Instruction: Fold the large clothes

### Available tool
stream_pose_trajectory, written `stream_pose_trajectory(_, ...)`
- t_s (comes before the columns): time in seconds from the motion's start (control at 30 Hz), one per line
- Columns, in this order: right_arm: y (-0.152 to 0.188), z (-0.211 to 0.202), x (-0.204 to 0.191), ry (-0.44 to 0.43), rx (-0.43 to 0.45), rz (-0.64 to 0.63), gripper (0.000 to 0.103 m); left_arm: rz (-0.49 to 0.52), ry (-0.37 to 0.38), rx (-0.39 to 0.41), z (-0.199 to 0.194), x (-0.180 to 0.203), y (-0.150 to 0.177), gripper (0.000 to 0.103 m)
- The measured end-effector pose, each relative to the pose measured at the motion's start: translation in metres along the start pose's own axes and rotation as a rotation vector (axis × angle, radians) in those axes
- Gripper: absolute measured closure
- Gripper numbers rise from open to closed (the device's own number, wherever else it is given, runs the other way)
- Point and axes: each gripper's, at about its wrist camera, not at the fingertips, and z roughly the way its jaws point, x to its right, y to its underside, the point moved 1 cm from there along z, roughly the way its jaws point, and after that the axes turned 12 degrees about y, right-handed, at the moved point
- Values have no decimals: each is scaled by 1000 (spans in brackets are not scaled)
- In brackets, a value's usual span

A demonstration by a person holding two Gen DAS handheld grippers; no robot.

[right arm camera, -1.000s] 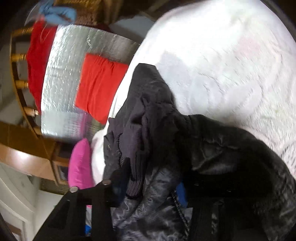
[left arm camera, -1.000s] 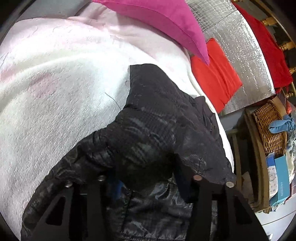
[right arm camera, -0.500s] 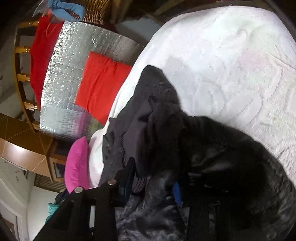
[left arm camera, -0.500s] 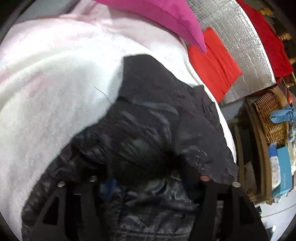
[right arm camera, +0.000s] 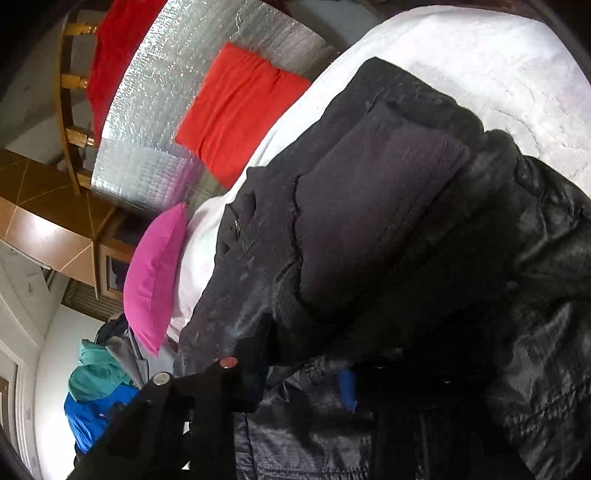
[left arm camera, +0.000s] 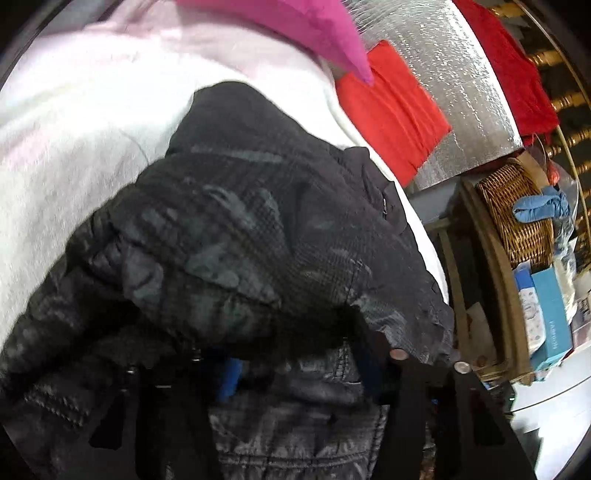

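Observation:
A large black quilted jacket (left arm camera: 258,236) lies bunched on a white bed cover (left arm camera: 74,122). In the left wrist view it fills the lower half and drapes over my left gripper (left arm camera: 295,373), which is shut on a fold of it; the fabric hides much of the fingers. In the right wrist view the same jacket (right arm camera: 388,221) fills the right side, over the white cover (right arm camera: 498,74). My right gripper (right arm camera: 306,380) is shut on its hem, and cloth covers its right finger.
A pink pillow (left arm camera: 295,26) and a red cloth (left arm camera: 391,107) on a silver sheet (left arm camera: 458,81) lie beyond the bed. A wicker basket (left arm camera: 517,210) and boxes stand at right. The right wrist view shows the pink pillow (right arm camera: 155,273) and blue-green clothes (right arm camera: 99,391).
Both grippers have moved forward over the bed carrying the jacket's edge. The folded part now covers more of the jacket and looms larger in both views.

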Motion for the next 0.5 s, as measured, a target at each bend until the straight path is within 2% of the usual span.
stream_pose_trajectory(0.07, 0, -9, -7, -2, 54, -32, 75, 21, 19, 20, -5, 4, -1, 61)
stream_pose_trajectory(0.13, 0, -22, -17, -9, 115, -78, 76, 69, 40, 42, -10, 13, -3, 63)
stream_pose_trajectory(0.2, 1, -28, -21, -11, 140, -100, 76, 100, 29, 43, -12, 18, -5, 63)
stream_pose_trajectory(0.3, 1, -12, -13, 56, 61, -77, 76, 63, -23, -13, 1, 8, -5, 62)
stream_pose_trajectory(0.33, 1, -5, -9, 72, 21, -61, 75, 35, -42, -40, 7, 1, -4, 57)
stream_pose_trajectory(0.4, -1, -1, -4, 65, -24, -31, 73, -24, -30, -55, 8, -4, -5, 53)
stream_pose_trajectory(0.5, -7, -9, -4, 26, -53, -8, 70, -12, -47, -84, 0, 5, -4, 45)
